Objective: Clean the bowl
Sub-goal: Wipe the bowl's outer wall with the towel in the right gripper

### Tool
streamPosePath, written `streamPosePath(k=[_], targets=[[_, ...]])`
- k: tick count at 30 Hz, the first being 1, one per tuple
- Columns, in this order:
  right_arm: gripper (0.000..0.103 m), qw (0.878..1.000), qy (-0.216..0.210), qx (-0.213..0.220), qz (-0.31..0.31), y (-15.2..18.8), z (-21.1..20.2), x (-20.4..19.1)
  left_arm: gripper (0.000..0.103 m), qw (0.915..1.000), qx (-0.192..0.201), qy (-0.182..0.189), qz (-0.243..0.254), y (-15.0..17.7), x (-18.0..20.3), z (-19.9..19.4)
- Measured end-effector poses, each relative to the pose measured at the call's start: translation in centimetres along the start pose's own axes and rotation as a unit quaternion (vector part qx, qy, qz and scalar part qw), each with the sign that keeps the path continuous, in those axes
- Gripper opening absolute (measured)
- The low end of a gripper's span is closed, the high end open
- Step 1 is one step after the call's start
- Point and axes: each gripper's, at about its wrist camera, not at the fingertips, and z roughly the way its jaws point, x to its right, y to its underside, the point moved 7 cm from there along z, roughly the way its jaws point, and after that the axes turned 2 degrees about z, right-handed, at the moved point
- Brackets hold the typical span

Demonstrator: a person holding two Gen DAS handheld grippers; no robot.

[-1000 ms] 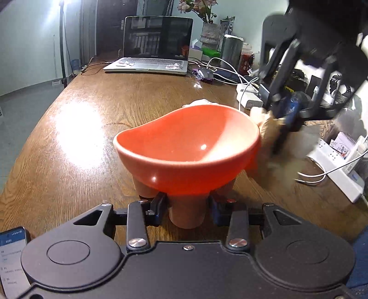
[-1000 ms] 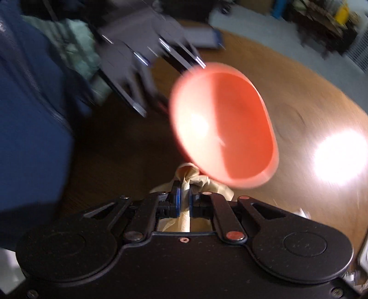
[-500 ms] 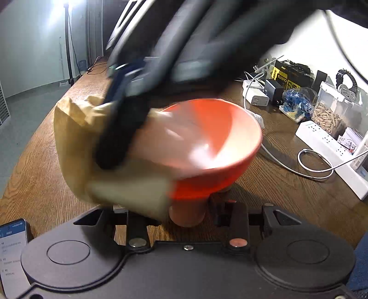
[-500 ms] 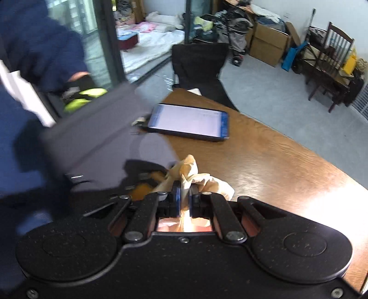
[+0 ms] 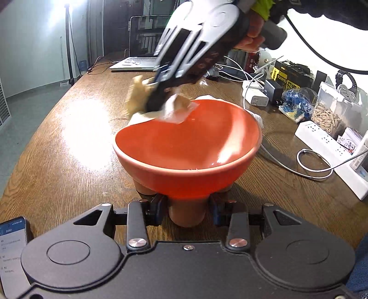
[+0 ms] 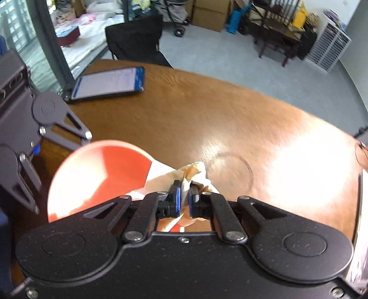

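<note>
Gripping bowl (image 5: 188,147) by its foot with left gripper (image 5: 187,211); right gripper (image 6: 184,200) clenching cloth (image 5: 161,105) at far rim. Better pressing cloth inside, sweeping steadily.

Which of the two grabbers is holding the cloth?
The right gripper: its fingers pinch the beige cloth over the far rim. The left gripper clamps the orange bowl's foot instead.

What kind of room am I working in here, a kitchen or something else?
Not a kitchen, most likely a lived-in home office or living room: a wooden table carries a laptop and power strip, and cardboard boxes and a chair stand on the floor beyond.
</note>
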Motion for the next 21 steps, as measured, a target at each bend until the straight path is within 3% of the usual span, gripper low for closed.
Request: streamPosePath(k=[7, 13, 17, 21], targets=[[0.007, 0.999, 0.018, -0.046, 0.003, 4.7, -2.1, 1.1, 0.038, 1.0, 0.002, 0.001, 0.0, 0.0, 0.1, 0.0], [0.007, 0.996, 0.001, -0.09, -0.027, 8.0, -3.6, -0.8, 0.038, 1.0, 0.004, 0.003, -0.002, -0.2, 0.0, 0.0], [0.007, 0.992, -0.031, -0.101, -0.073, 7.9, -4.7, -4.8, 0.038, 1.0, 0.002, 0.005, -0.004, -0.3, 0.0, 0.0], [0.007, 0.99, -0.058, -0.077, -0.099, 6.2, -5.8, -8.0, 0.038, 0.9999, -0.006, -0.003, -0.015, -0.3, -0.7, -0.3]])
